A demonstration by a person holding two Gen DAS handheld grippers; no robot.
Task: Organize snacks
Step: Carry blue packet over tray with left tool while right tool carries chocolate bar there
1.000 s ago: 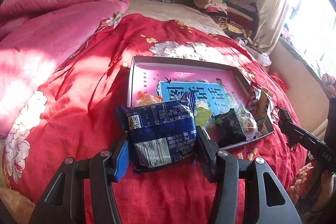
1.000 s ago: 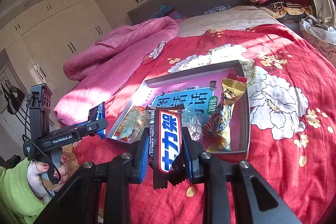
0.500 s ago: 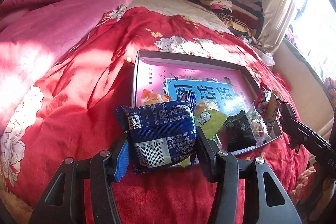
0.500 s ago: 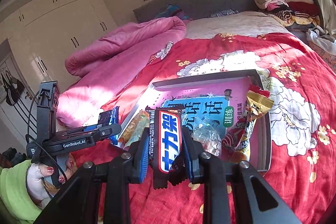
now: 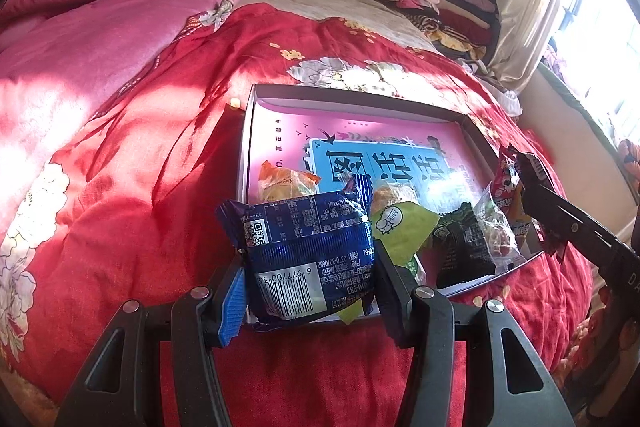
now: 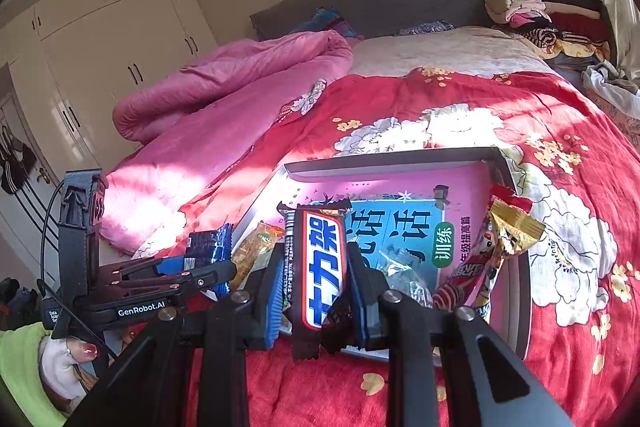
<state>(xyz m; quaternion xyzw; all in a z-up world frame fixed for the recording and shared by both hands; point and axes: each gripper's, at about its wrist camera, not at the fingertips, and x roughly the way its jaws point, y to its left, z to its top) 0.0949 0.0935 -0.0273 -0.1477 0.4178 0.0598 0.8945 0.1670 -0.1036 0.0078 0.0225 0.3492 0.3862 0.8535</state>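
Left wrist view: left tongs point(image 5: 310, 277) clamp blue snack packet point(image 5: 308, 259); right tongs point(image 6: 316, 287) clamp chocolate bar point(image 6: 318, 267). Risk: slick wrappers slipping short of tray point(image 5: 360, 97).

blue packet point(image 5: 308, 259), chocolate bar point(image 6: 320, 267) over tray point(image 5: 360, 99)

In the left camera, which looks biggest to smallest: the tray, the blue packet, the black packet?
1. Tray
2. Blue packet, though it is closest to the camera, which inflates it
3. Black packet

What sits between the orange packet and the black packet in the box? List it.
In the left wrist view, a green packet lies between the orange packet and the black packet, inside the box.
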